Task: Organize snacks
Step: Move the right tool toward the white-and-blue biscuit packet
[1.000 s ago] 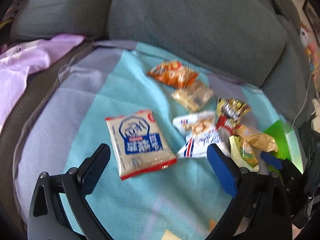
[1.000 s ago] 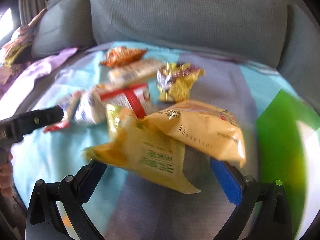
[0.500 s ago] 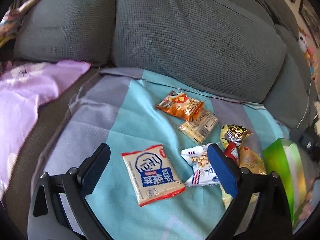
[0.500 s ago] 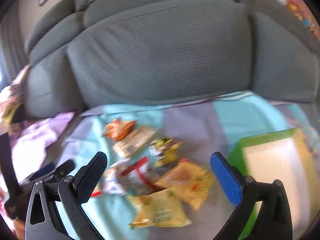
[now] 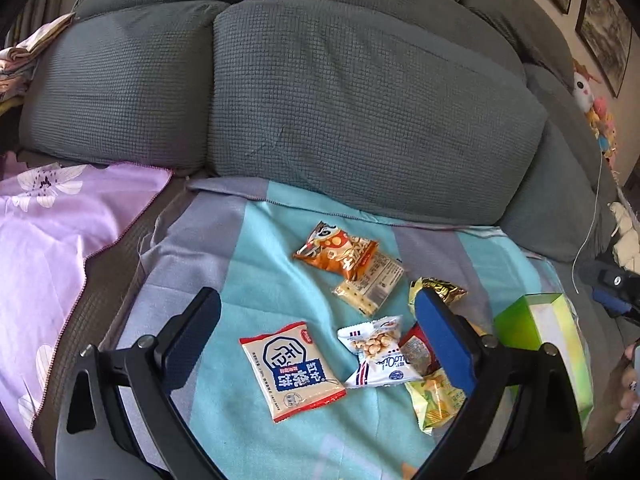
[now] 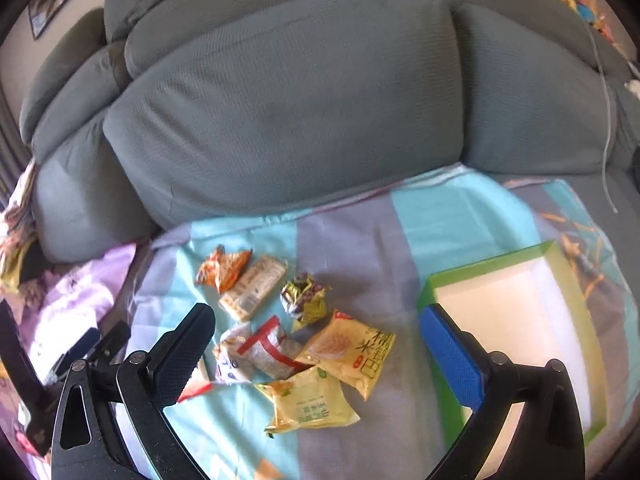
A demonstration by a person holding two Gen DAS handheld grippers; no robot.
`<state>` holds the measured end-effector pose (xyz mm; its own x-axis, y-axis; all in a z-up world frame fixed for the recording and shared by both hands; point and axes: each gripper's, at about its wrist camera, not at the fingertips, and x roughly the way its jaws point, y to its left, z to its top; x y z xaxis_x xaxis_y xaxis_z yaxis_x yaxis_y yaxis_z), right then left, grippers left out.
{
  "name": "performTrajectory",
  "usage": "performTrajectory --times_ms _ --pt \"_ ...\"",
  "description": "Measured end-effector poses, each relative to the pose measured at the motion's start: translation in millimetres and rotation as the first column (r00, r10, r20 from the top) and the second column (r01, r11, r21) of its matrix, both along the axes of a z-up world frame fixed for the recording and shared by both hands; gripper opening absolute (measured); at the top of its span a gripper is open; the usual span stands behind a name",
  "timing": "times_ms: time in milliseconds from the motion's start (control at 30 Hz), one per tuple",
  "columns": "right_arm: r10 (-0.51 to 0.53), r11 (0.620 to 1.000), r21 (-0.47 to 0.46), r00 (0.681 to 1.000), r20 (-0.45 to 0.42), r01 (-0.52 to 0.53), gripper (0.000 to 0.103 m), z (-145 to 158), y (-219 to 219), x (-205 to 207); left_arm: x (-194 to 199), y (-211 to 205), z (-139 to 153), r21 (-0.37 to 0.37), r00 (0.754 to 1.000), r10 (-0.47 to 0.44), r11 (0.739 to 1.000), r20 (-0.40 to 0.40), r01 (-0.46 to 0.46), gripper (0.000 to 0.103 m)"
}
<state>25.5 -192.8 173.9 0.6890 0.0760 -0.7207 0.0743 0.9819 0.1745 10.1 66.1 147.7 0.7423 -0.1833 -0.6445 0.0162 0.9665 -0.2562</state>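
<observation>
Both grippers have pulled back from the snacks [image 6: 304,340], spread and empty: left gripper [image 5: 316,324], right gripper [image 6: 316,340]

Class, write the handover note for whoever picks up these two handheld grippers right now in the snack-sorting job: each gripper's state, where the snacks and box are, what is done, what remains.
Left gripper: open, empty, above the cloth.
Right gripper: open, empty, raised over the pile.
Snacks: all loose on the striped cloth. The red-and-blue biscuit packet lies nearest the left gripper, the peanut packet beside it; the orange packet and cracker pack lie farther back; two yellow packets lie nearest the right gripper.
Green box: right of the pile; no packet visible inside.
Done: nothing boxed.
Left: probably move every packet into the box.
</observation>
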Motion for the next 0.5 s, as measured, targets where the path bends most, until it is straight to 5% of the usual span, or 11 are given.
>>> performTrajectory --times_ms 300,500 --pt "0.003 1.0 -0.011 0.998 0.065 -0.002 0.103 40.8 11.6 -16.5 -11.0 6.7 -8.5 0.042 1.0 -0.009 0.999 -0.008 0.01 0.098" --pt "0.091 0.982 0.166 0.995 0.028 -0.094 0.102 26.0 36.0 -0.8 -9.5 28.7 -31.2 -0.02 0.998 0.031 0.999 -0.063 -0.032 0.097"
